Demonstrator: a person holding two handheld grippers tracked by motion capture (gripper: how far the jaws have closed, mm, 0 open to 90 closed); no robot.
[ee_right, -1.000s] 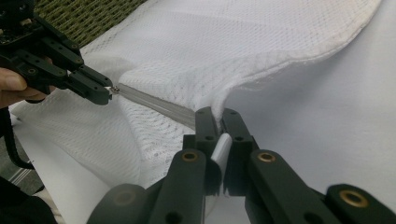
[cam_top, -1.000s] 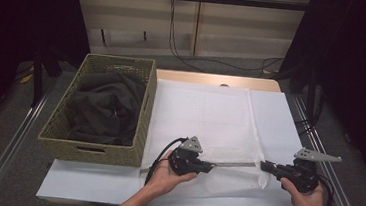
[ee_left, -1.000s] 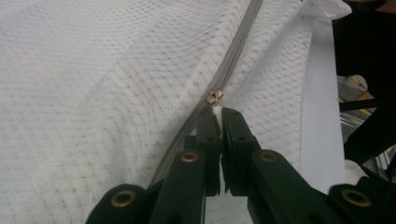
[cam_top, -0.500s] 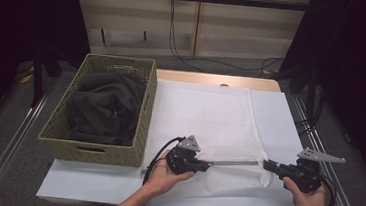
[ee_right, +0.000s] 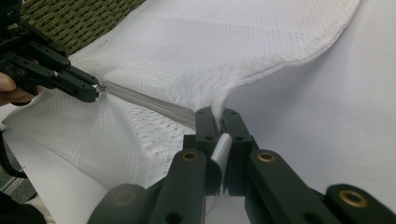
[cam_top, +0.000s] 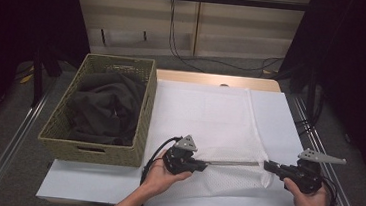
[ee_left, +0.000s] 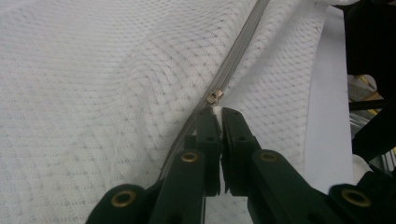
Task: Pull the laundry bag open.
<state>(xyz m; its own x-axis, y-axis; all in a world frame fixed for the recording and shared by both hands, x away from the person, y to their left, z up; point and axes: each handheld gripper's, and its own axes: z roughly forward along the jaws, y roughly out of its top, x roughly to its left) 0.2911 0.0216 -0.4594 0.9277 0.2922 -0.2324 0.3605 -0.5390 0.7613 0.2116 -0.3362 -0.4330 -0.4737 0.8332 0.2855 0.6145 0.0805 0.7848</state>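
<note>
A white mesh bag [cam_top: 209, 120] lies flat on the table, with a grey zipper [cam_top: 233, 163] along its near part. My left gripper [cam_top: 204, 164] is at the zipper's left end, and in the left gripper view its jaws [ee_left: 220, 112] are shut on the small metal zipper pull [ee_left: 214, 97]. My right gripper [cam_top: 267, 165] is at the zipper's right end. In the right gripper view it [ee_right: 216, 113] is shut on a pinched-up fold of the mesh bag [ee_right: 243, 51], with the left gripper [ee_right: 93, 93] farther off along the zipper [ee_right: 149, 103].
A woven basket [cam_top: 91, 147] holding dark clothing [cam_top: 102, 108] stands left of the bag, right beside it. White sheeting [cam_top: 279, 121] covers the table [cam_top: 213, 79]. Metal rails run along both table sides, and cables lie on the floor behind.
Both hands have drifted slightly apart, the left gripper leftward and the right one rightward, keeping the zipper stretched straight between them. Both stay shut.
</note>
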